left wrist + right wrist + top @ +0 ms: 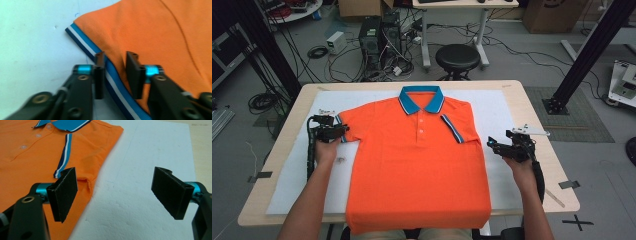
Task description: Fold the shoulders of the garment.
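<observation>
An orange polo shirt (419, 165) with a blue collar (421, 99) lies flat, front up, on a white sheet (497, 107); its hem hangs over the table's near edge. My left gripper (343, 131) is at the shirt's left sleeve. In the left gripper view its jaws (113, 75) stand close together astride the blue-and-white striped cuff (82, 41), with a gap still showing between the pads. My right gripper (492, 145) is beside the shirt's right edge. Its jaws (117, 192) are wide open over the white sheet (140, 182), nothing between them. The right sleeve's striped cuff (63, 155) is folded onto the chest.
The wooden table (537, 130) has bare margins around the sheet. A few small metal bits (326, 111) lie on the sheet beyond my left gripper. Behind the table stand a black stool (457, 57), computer cases (379, 35) and loose cables on the floor.
</observation>
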`<state>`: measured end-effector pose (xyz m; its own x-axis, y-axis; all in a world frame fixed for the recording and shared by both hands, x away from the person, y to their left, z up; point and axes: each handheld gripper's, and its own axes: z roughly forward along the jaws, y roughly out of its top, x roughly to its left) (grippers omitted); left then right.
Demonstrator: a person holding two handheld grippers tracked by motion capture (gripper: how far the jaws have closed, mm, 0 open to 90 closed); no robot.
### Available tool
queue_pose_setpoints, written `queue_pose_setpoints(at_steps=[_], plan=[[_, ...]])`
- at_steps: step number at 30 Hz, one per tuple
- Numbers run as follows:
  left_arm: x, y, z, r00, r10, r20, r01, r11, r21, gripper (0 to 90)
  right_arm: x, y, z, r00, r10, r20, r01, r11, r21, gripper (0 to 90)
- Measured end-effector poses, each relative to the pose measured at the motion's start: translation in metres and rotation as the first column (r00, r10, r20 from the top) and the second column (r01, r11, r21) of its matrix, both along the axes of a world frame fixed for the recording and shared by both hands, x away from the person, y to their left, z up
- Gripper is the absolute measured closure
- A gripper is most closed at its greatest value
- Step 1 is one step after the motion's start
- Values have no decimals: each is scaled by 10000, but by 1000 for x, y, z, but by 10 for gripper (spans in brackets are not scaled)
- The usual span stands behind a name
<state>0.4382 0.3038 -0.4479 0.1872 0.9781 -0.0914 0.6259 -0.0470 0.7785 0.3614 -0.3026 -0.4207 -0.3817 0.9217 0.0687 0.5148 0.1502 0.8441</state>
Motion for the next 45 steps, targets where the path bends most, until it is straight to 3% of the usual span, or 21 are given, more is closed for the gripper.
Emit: queue_pose_setpoints(at_steps=[2, 4, 6, 8, 11, 12, 13, 16, 19, 21, 22, 27, 32, 37, 39, 40, 41, 43, 44, 45], plan=[[-1, -2, 3, 9991, -137, 411, 147, 9996, -252, 807, 0, -1, 0, 10000, -18, -15, 18, 10000, 9, 215], [-2, -3, 10, 9939, -288, 1066, 351, 9977, -575, 817, 0, -1, -1, 10000, -16, -9, 16, 10000, 21, 216], [-3, -2, 15, 9887, -364, 1452, 518, 9933, -1032, 818, 0, -2, 0, 10000, -29, 0, 29, 10000, 38, 216], [-1, -3, 22, 9888, -656, 1341, 816, 9897, -1174, 818, 0, -1, -1, 10000, -19, -17, 19, 10000, 77, 216], [0, -7, 30, 9841, -905, 1525, 1109, 9851, -1311, 818, 1, 1, -1, 10000, 53, -50, -52, 9999, 91, 216], [0, -9, 34, 9821, -1009, 1588, 1228, 9833, -1347, 817, 1, 1, -1, 9999, 97, -32, -97, 9999, 70, 216], [0, -16, 38, 9757, -1125, 1879, 1390, 9811, -1343, 817, 1, 1, -1, 10000, 80, -48, -80, 9999, 92, 216], [2, -24, 39, 9755, -1419, 1680, 1631, 9792, -1204, 815, 1, 1, 0, 10000, 77, -33, -76, 9999, 150, 216], [4, -41, 41, 9660, -1959, 1685, 2149, 9712, -1031, 814, 1, 0, 0, 10000, 83, -20, -83, 9998, 161, 216], [5, -46, 42, 9640, -2084, 1650, 2262, 9692, -975, 813, 0, 0, 0, 9999, 101, -40, -101, 9998, 157, 216], [7, -55, 45, 9586, -2338, 1623, 2496, 9646, -851, 812, 1, 0, 0, 9999, 117, -55, -116, 9998, 177, 216], [10, -71, 43, 9523, -2702, 1416, 2817, 9571, -679, 805, 0, 1, 1, 9998, 190, -11, -189, 9995, 245, 216], [11, -88, 35, 9372, -3316, 1079, 3366, 9411, -316, 805, -1, 0, 0, 9997, 223, -20, -223, 9995, 241, 216], [12, -102, 29, 9156, -3957, 713, 3974, 9176, -120, 754, -1, -1, 0, 9998, 220, -28, -220, 9994, 270, 216], [12, -103, 28, 9152, -3967, 706, 3994, 9163, -291, 638, -1, -1, 0, 9997, 230, -27, -230, 9994, 257, 216], [14, -103, 28, 9261, -3723, 616, 3762, 9238, -713, 517, -1, -1, 0, 9997, 237, -26, -236, 9994, 261, 216], [14, -103, 28, 9261, -3723, 616, 3762, 9238, -713, 438, -1, -1, 0, 9997, 243, -22, -243, 9993, 272, 216], [14, -100, 32, 9434, -3200, 868, 3256, 9436, -602, 390, -1, -1, 0, 9997, 240, -13, -240, 9994, 264, 216], [14, -100, 32, 9434, -3200, 868, 3256, 9436, -602, 387, -1, -1, 0, 9997, 240, -13, -240, 9994, 264, 216], [14, -97, 34, 9472, -3058, 963, 3118, 9486, -536, 387, -1, -1, 0, 9997, 232, -9, -232, 9994, 259, 216]])
